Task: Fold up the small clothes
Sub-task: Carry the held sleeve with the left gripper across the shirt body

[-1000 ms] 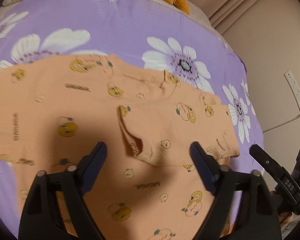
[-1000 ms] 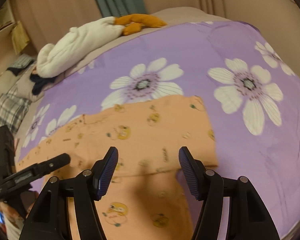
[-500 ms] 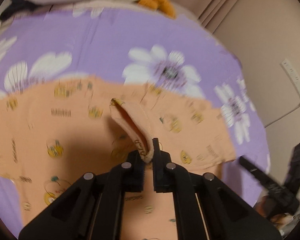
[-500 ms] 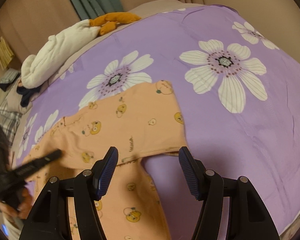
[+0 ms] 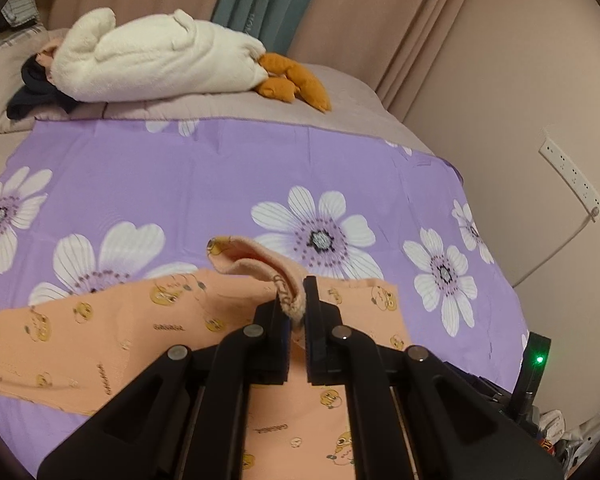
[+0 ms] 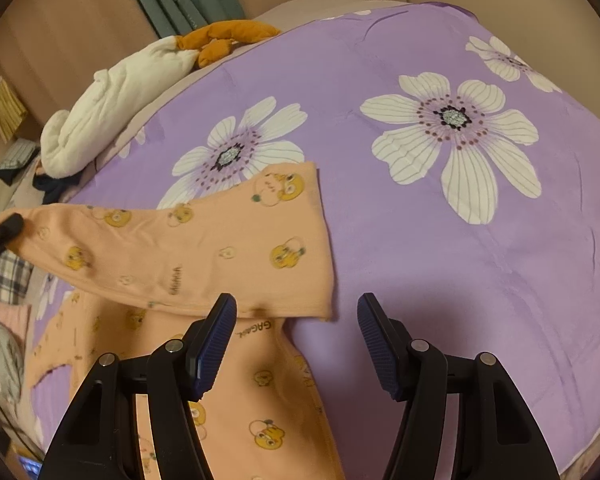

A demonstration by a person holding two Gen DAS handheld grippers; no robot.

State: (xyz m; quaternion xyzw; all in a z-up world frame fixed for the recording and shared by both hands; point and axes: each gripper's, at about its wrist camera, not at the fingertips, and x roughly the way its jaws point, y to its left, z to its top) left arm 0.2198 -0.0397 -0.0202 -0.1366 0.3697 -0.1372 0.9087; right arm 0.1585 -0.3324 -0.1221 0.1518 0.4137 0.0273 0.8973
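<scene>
L gripper (image 5: 296, 312) pinches orange shirt (image 6: 204, 248) edge, lifted off purple sheet (image 6: 420, 240). R gripper (image 6: 294, 344) open, nothing in it.

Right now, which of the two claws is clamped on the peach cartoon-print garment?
The left claw: its jaws pinch a raised fold of the peach cartoon-print garment. The right claw gapes empty.

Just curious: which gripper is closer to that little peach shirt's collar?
Left. The left gripper pinches the collar between its fingers; the right gripper hovers open near the sleeve, touching nothing.
</scene>
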